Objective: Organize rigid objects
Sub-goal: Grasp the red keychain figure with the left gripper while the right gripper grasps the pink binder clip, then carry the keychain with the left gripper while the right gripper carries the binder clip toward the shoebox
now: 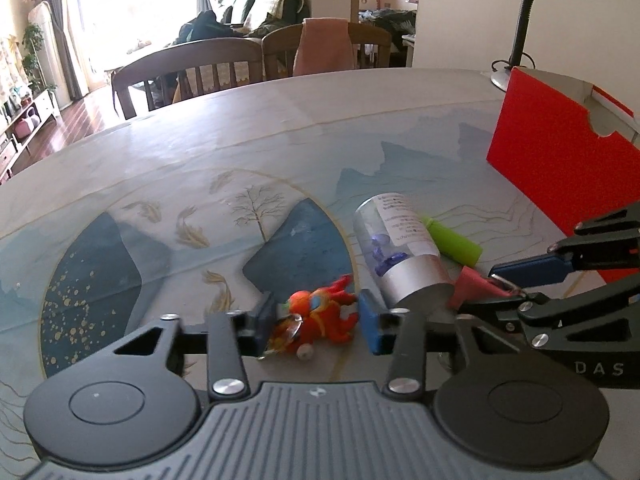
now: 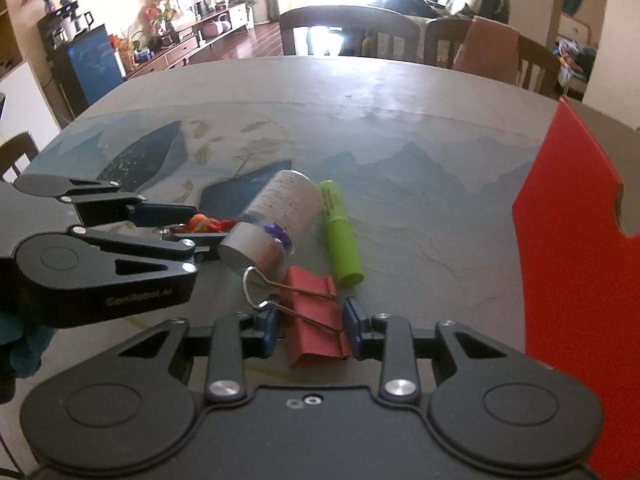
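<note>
My left gripper sits narrow around the red toy figure on the table; my right gripper pinches the red binder clip.

Table with painted mountain-and-fish cloth. Behind its far edge: two wooden chairs, pink towel draped over the right one. Gooseneck desk lamp at table's far right corner. Sofa beyond chairs; dark cabinet far left of table.
</note>
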